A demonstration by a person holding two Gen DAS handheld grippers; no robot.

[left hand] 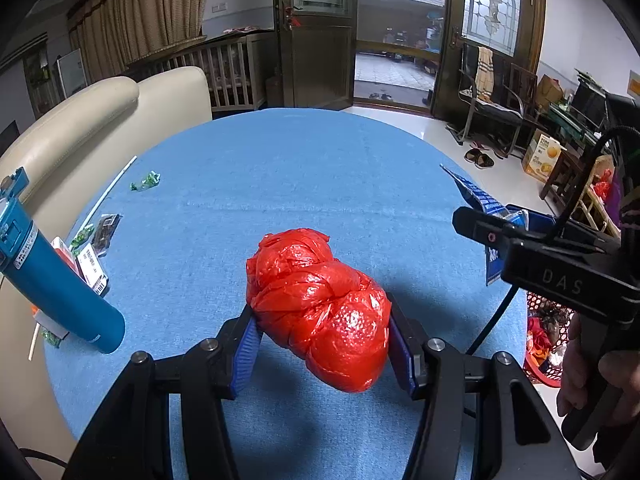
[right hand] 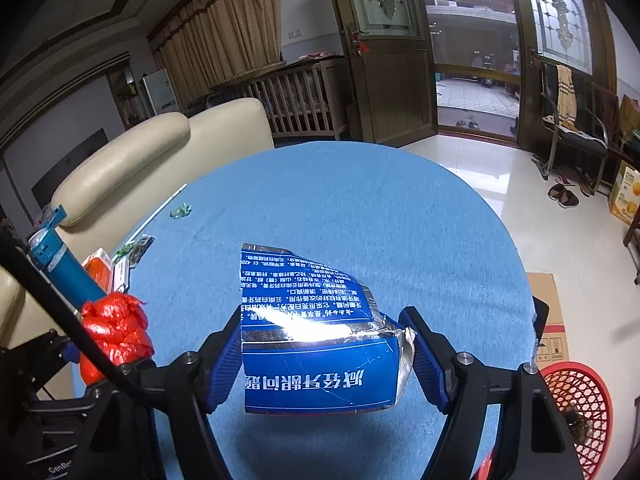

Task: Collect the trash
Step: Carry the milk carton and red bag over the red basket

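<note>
The room has a pale tiled floor [right hand: 500,184], beige curtains [right hand: 224,28] and a wooden door [left hand: 316,32] that stands open to a yard. A cream sofa [right hand: 132,160] is beside the round bench [left hand: 304,168], which has a blue cloth on it. On the floor at the right of the bench stands a red mesh basket [right hand: 588,400] with some trash inside.

The left gripper [left hand: 322,344] holds a red plastic bag [left hand: 320,300], knotted in a bundle, above the bench near its front edge. Its fingers [left hand: 244,344] press on both sides of the bundle. The long axis of the bundle goes from far left to near right.

The right gripper [right hand: 320,364] is closed on a flattened blue carton [right hand: 316,344], also above the bench. The long axis of the carton points away from the camera. White Chinese writing on it appears upside down. The gripper body shows the letters "DAS".

At the left edge of the bench a blue bottle [left hand: 52,276] leans. Near it lie small packets [left hand: 96,256], a white straw [left hand: 108,192] and a green wrapper [left hand: 146,181].
</note>
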